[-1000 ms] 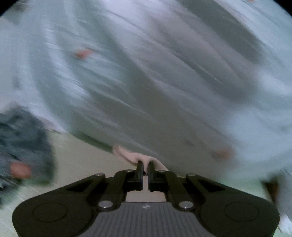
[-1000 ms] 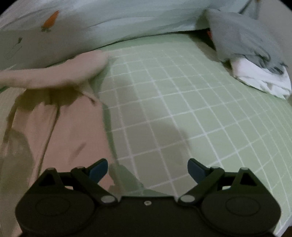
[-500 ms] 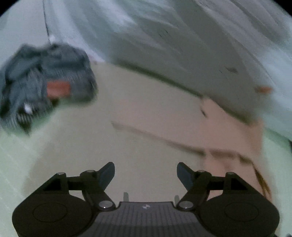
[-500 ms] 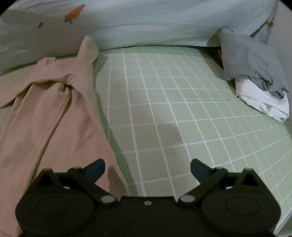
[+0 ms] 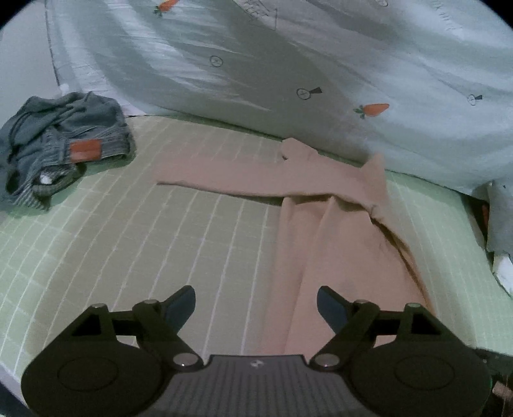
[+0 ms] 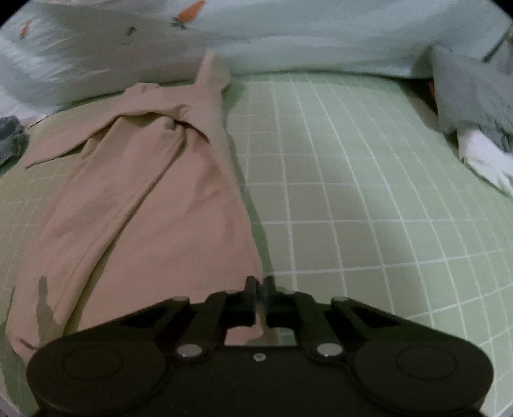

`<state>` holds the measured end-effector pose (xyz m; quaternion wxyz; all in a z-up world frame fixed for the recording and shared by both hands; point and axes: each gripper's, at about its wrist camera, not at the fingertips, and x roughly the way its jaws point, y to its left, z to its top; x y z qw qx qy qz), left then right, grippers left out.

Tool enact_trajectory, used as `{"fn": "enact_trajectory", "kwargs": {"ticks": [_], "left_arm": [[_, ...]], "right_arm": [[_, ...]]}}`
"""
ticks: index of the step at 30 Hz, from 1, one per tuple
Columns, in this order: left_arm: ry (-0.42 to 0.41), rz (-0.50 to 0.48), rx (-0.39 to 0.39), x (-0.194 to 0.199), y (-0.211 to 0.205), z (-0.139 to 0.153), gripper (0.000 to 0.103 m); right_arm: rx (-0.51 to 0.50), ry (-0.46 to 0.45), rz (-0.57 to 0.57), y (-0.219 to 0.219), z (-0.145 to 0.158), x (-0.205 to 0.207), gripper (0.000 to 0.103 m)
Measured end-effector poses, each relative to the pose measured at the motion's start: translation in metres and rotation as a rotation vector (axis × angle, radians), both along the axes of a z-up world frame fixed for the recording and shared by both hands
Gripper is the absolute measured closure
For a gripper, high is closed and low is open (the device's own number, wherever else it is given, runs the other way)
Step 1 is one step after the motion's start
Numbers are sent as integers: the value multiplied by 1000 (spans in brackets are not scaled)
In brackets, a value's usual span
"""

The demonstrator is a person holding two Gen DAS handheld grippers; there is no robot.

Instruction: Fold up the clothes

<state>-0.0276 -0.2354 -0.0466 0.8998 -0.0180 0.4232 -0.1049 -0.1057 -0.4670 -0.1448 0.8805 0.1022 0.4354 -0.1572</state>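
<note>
While the right gripper pinches one beige garment at six o'clock, the left gripper gapes wide; one denim pile sits at ten.

The beige garment is smooth matt cloth, perhaps knit; the green checked bed sheet looks matt cotton.

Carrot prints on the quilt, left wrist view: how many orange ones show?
2: one carrot print at the top edge, another right of centre above the beige garment. Folds may hide more.
</note>
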Motion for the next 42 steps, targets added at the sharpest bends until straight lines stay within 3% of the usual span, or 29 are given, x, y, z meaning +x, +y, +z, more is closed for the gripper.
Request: {"fn": "enact_trajectory", "kwargs": {"ticks": [3, 7, 14, 16, 21, 23, 26, 28, 34, 42], "left_arm": [[-7, 12, 29, -11, 9, 2, 20], [16, 52, 2, -20, 34, 4, 20], [27, 45, 12, -29, 84, 11, 19], [15, 30, 18, -29, 98, 12, 19], [13, 14, 11, -28, 132, 1, 19], [15, 12, 8, -26, 144, -3, 19], [28, 28, 18, -17, 156, -6, 19], [28, 26, 13, -13, 161, -5, 19], [37, -23, -6, -2, 167, -13, 16], [63, 45, -16, 31, 176, -17, 16]], "right_arm": [[-4, -35, 17, 8, 4, -6, 101], [-12, -98, 31, 25, 27, -12, 101], [6, -163, 105, 87, 64, 18, 101], [-5, -148, 134, 109, 61, 33, 101], [69, -54, 74, 132, 18, 55, 99], [86, -58, 59, 138, 13, 52, 94], [136, -78, 27, 140, 19, 42, 77], [175, -108, -25, 135, 28, 34, 74], [63, -45, -27, 145, 22, 38, 69], [-104, 50, -17, 162, 11, 45, 69]]}}
